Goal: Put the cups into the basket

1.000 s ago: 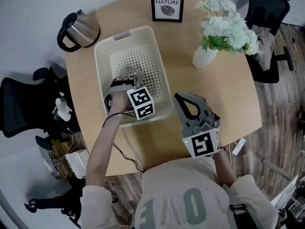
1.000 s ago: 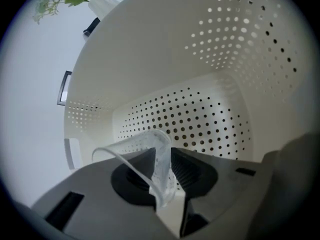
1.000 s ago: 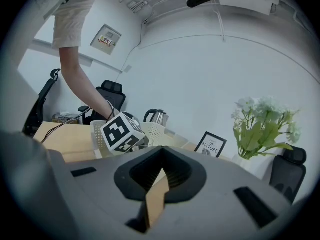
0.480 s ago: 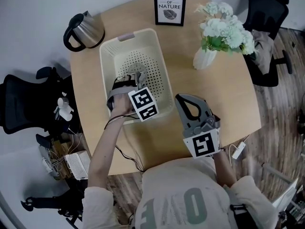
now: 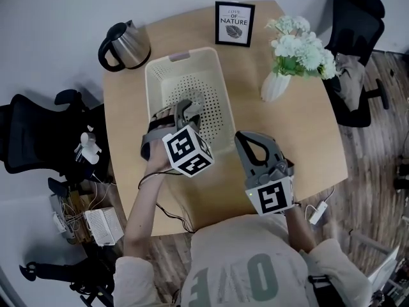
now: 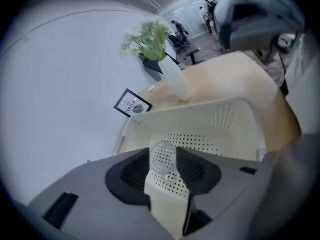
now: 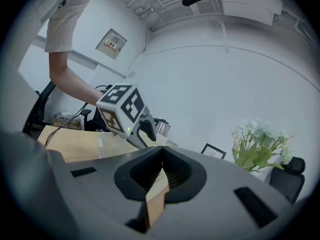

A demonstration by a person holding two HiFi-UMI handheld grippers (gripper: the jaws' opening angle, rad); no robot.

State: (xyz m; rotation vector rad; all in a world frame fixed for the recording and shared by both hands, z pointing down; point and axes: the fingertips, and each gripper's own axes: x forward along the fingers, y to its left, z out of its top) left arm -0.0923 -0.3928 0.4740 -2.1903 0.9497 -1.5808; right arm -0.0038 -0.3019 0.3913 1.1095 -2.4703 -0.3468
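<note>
Left gripper point(image 5: 186, 109) jaws spread, just narrowing slightly, empty; cup point(image 6: 163, 156) lies just ahead in basket point(image 6: 240, 109); right gripper point(image 5: 248, 141) farther, jaws together.

The left gripper point(image 5: 189, 109) is covering the near wall of the cream perforated plastic basket point(image 5: 156, 82). In the left gripper view, the lettering on the black-framed print point(image 6: 132, 104) is appearing too small to read.

Kettle point(image 5: 126, 45), framed print point(image 5: 234, 23), flower vase point(image 5: 275, 86), likely chairs point(image 5: 358, 31)
</note>
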